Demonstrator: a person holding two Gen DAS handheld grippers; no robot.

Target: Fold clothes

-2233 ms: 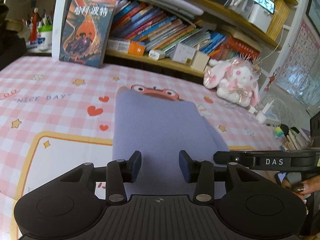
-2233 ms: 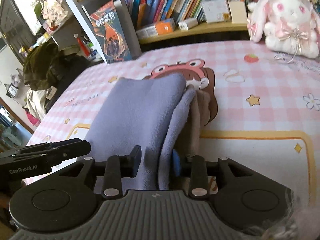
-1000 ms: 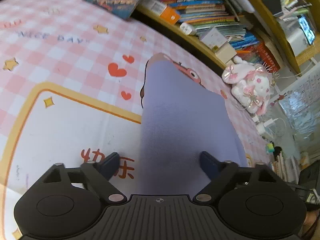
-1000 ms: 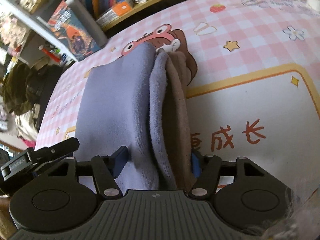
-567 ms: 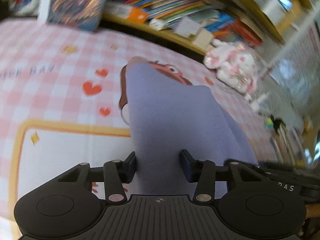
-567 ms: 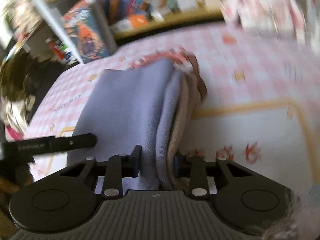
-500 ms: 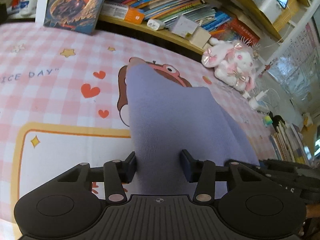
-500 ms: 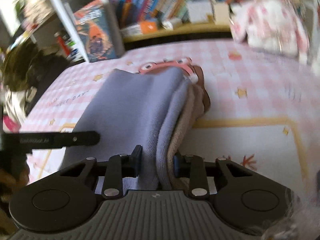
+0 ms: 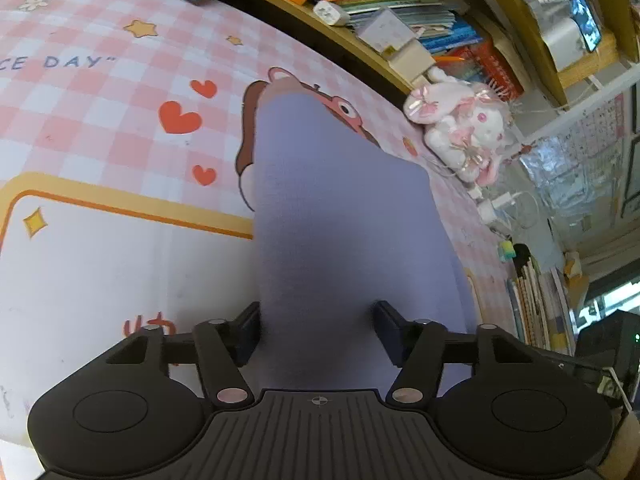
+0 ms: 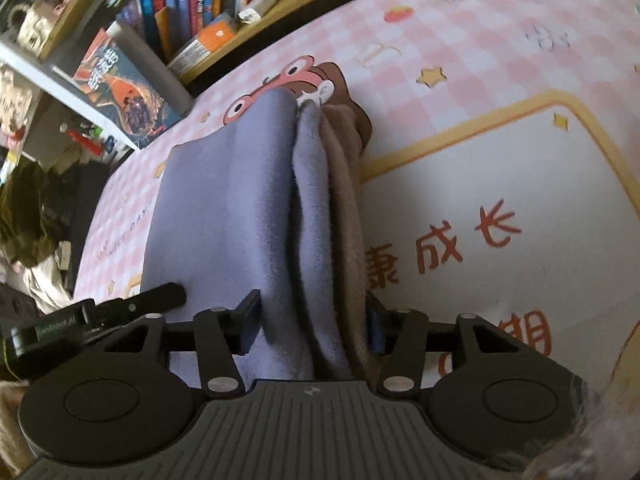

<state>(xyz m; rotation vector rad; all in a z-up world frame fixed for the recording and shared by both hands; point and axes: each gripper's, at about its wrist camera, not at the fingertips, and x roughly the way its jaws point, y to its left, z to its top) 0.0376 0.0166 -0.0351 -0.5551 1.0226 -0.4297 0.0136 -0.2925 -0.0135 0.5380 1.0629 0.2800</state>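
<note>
Folded clothing lies in a long stack on a desk covered by a pink checked mat (image 9: 100, 92) with hearts, stars and a cartoon animal. The lavender garment (image 9: 340, 232) sits on top; from the right side a brownish garment (image 10: 348, 216) shows beneath it, its layered edges lined up, which suggests the pile has already been folded lengthwise and is being squared or gathered for one more fold.

Both hand-held tools come at the near end of the stack, angled downward. The left tool (image 9: 316, 320) straddles the lavender cloth with its jaws about half open; they have just been widening, and the pads stand at either side of the fabric without visibly pressing it. The right tool (image 10: 312, 320) brackets the thick layered edge, also about half open and likewise just widening. Its left pad sits against the lavender fold and its right pad is partly hidden behind the brown layers (so contact there is hard to judge), but it looks released rather than clamped.

Bookshelves (image 9: 384, 4) and a plush rabbit (image 9: 464, 128) stand at the desk's far edge.
</note>
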